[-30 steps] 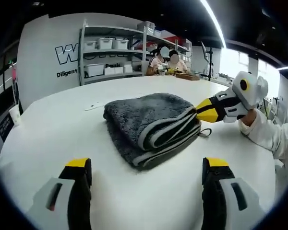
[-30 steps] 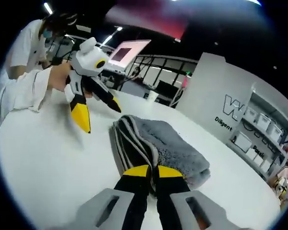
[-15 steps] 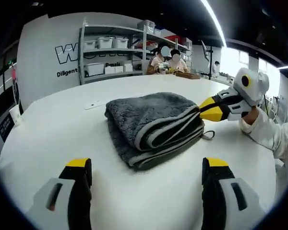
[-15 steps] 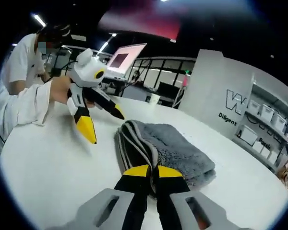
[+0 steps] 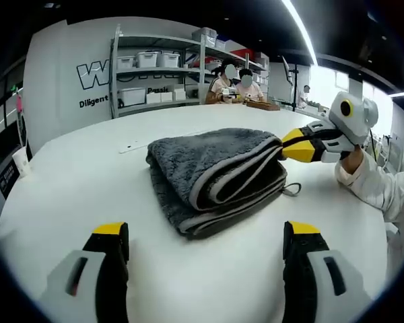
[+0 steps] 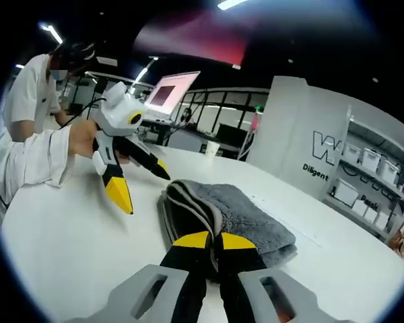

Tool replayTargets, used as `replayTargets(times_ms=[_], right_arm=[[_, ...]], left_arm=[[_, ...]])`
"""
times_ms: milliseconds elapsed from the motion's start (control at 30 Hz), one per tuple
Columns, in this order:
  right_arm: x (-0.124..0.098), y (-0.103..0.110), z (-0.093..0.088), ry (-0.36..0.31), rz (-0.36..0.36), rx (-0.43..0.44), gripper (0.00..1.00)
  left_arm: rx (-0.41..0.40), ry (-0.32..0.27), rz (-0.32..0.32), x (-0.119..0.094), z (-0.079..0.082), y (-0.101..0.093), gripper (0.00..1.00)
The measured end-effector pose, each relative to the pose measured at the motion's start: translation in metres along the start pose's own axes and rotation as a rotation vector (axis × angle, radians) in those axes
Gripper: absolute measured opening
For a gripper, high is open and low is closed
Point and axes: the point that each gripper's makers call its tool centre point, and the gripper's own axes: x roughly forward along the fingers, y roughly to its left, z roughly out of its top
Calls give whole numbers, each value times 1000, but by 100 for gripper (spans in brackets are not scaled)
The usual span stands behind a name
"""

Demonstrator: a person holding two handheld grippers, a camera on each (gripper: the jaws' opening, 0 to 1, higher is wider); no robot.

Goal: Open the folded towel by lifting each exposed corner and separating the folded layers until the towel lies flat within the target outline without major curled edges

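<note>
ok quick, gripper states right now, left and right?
Left gripper: open, jaws wide apart, holding nothing, short of the towel.
Right gripper: shut on the towel's top layer at a corner.

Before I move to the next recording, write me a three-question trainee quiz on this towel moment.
1. True or false: the right gripper has its jaws closed on a corner of the grey towel.
2. How do the jaws of the left gripper stand? A) spread wide, holding nothing B) clamped on the towel C) closed on the hanging loop
3. Fill in: the towel lies ______ in layers on the white table, its pale edge bands stacked.

Key
1. True: in the left gripper view its yellow tips pinch the upper layer.
2. A.
3. Folded.
</note>
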Motion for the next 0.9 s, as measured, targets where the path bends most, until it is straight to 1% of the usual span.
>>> replayTargets(times_ms=[100, 200, 300, 533, 900], right_arm=[[-3, -3, 4, -22, -3, 21, 0], [-5, -5, 7, -33, -13, 21, 0], [-10, -11, 14, -64, -36, 33, 0], [-19, -24, 22, -110, -80, 68, 0], [-31, -41, 32, -162, -141, 93, 0]], left_arm=[[0, 2, 2, 0, -1, 0, 94], [0, 2, 2, 0, -1, 0, 94], [1, 1, 1, -1, -1, -1, 94], [6, 4, -1, -1, -1, -2, 94], [7, 6, -1, -1, -1, -2, 94]])
